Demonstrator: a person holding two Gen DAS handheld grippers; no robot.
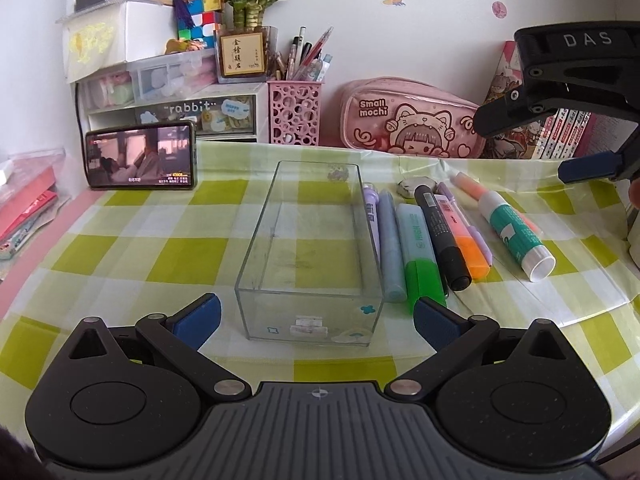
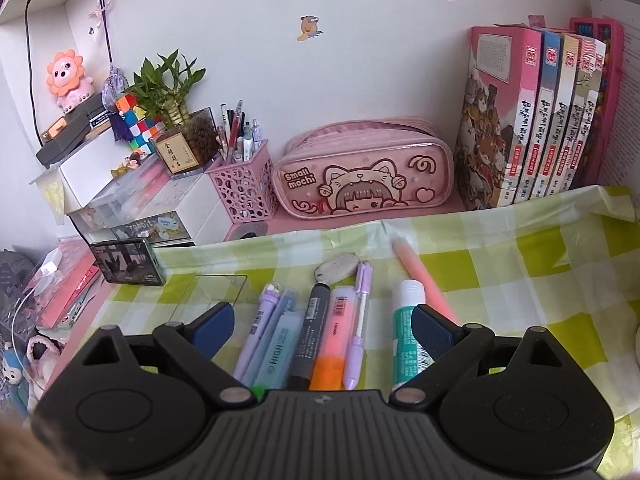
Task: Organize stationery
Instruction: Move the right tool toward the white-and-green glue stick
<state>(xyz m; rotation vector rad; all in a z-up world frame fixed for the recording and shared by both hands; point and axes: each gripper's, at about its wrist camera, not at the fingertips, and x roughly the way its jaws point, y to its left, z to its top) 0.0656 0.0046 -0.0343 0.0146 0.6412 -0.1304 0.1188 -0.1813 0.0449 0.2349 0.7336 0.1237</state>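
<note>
Several capped pens (image 1: 420, 240) beside clear box (image 1: 308, 256), both grippers' jaws spread, empty.

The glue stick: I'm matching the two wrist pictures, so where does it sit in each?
Left wrist: glue stick lies right of centre, rightmost but one of the row, its white cap toward the camera.
Right wrist: glue stick lies low, right of centre, beside the right pad.
Shared landmark: pink pencil case.

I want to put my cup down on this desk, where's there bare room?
Free: the checked cloth left of the clear box, below the phone; also the cloth right of the glue stick. Crowded: the pens packed between box and glue stick.
</note>
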